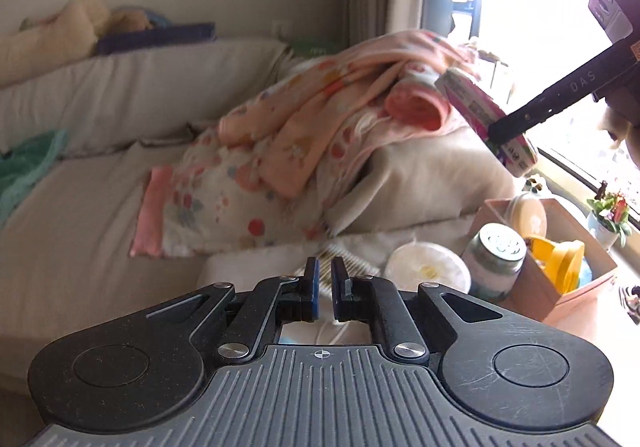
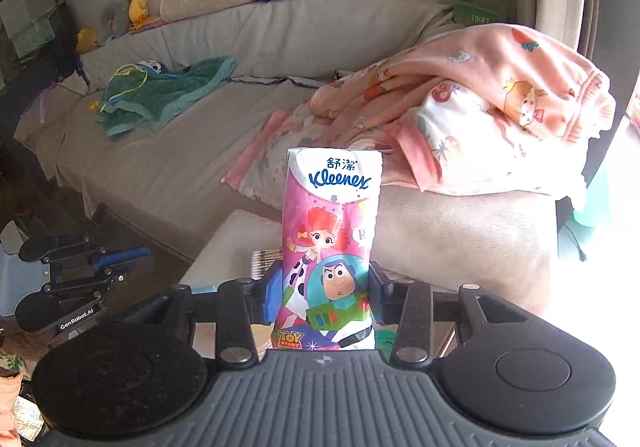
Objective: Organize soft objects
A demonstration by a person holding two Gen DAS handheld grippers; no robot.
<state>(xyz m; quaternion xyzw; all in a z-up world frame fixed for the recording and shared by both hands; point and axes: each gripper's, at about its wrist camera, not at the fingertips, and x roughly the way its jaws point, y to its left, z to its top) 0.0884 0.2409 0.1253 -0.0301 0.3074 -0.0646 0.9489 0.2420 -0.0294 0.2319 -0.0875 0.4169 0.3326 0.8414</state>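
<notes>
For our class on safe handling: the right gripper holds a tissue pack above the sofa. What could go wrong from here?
1. The tissue pack is soft; the right gripper might crush it or let it slip.
2. Swinging it could snag the pink clothes piled on the sofa arm.
3. The left gripper hovers near a glass jar.

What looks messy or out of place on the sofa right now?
The pink clothes are heaped unfolded over the sofa arm, and a green towel lies crumpled on the seat. The right gripper holds a tissue pack upright and undamaged. The left gripper holds nothing.
</notes>
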